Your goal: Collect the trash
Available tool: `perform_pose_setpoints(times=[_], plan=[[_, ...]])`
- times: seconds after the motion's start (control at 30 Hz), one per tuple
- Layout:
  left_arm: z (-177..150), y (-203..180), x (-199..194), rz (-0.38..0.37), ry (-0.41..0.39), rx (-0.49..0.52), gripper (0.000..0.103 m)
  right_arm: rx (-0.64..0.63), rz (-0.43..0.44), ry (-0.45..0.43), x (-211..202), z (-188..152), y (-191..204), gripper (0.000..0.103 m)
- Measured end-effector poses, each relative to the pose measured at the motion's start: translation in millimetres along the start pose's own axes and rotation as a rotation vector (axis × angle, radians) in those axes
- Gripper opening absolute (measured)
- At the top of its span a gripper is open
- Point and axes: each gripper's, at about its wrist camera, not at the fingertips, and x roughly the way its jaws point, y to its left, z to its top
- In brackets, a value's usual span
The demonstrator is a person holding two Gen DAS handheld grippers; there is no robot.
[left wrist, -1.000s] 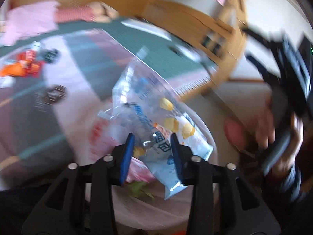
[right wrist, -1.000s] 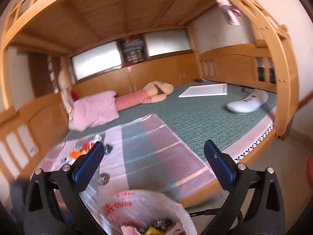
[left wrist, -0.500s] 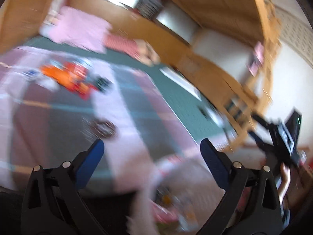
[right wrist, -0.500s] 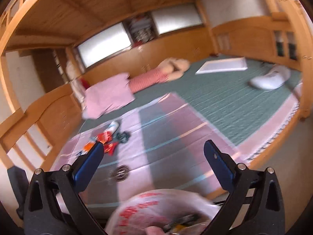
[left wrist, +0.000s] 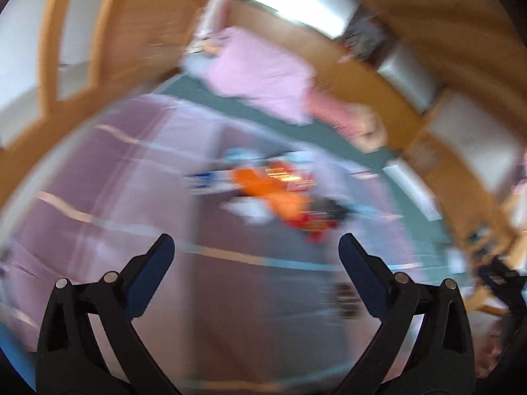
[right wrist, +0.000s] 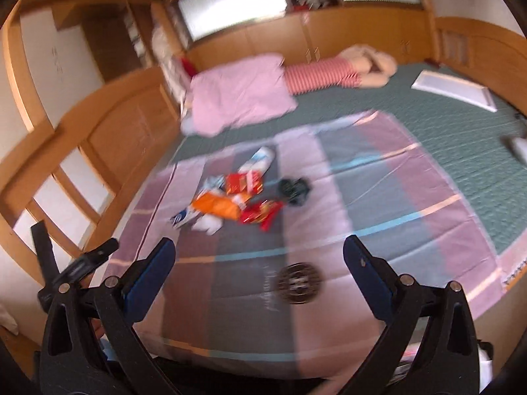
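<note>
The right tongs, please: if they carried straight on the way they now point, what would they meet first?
Probably the round dark wrapper on the striped sheet, lying between the open right tongs; depth is uncertain.

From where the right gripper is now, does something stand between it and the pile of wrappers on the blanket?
Nothing visible blocks it. Between the open right gripper and the pile of orange, red and white wrappers lies only the pink and grey striped blanket. The round dark patterned disc lies nearer, off to the right.

Colourful wrappers [right wrist: 235, 197] clustered on blanket, possibly overlapping
</note>
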Motion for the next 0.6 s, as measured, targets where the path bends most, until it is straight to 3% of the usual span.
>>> perform_pose_setpoints(times=[0.1,0.17,0.23,0.37,0.47,0.6], plan=[[5.2,45.7,12.9,0.175,0.012,-0.013,0.099,-0.009,0.038,0.059,49.6,4.8,45.4,0.1],[6.7,77.2,11.5,0.296,0.035,-0.075,0.099,-0.005,0.075,0.085,84.0,8.3,75.5,0.1],[12.4,104.2,1.7,0.314,0.058,-0.161,0.099,0.051,0.152,0.136,133.3,11.6,109.0,0.099],[13.1,138.4,-25.0,0.318,0.065,-0.273,0.099,0.197,0.275,0.3,240.6,6.6,167.6,0.084],[7.5,145.6,-25.1,0.282,0.119,-0.291,0.099,0.232,0.207,0.367,306.3,0.1,196.8,0.08],[-0.2,150.8,-14.8,0.25,0.189,-0.33,0.099,0.2,-0.056,0.344,372.1,-1.5,202.7,0.08]])
